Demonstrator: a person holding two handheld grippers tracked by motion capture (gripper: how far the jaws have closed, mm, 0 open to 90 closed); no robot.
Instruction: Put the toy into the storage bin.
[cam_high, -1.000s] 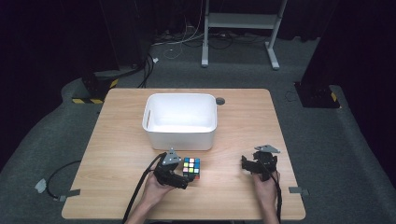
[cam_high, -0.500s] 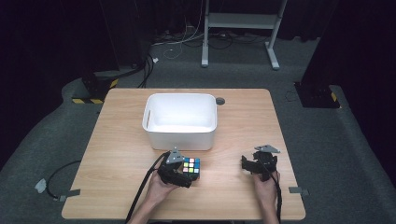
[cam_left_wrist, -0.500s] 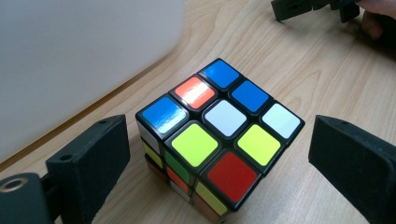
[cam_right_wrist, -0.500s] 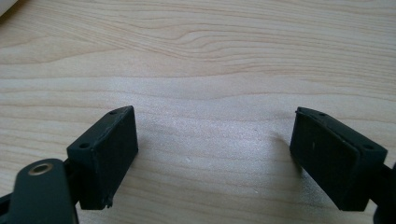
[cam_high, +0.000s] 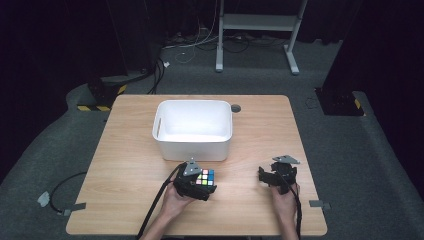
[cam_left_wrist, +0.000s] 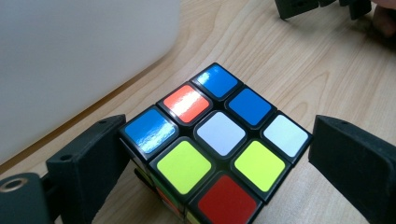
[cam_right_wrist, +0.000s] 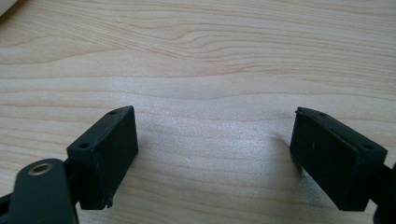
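— Where's the Rubik's cube (cam_left_wrist: 212, 151)?
— Flat on the wooden table (cam_high: 130, 150), just before the white bin (cam_high: 192, 127).
— Solved?
— Scrambled (top shows blue, orange, white, yellow, red), black-framed.

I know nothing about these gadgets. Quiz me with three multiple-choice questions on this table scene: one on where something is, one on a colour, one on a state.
1. Where is the cube?
A. inside the bin
B. on the table in front of the bin
C. on the floor

2. What colour is the centre square of the cube's top face?
A. white
B. green
C. black

3. How are the right gripper's jaws?
A. shut on the cube
B. shut on nothing
C. open, nothing between them

Answers:
1 B, the high view shows it on the wood near the bin's front wall.
2 A, the left gripper view shows white in the middle.
3 C, bare table shows between them.
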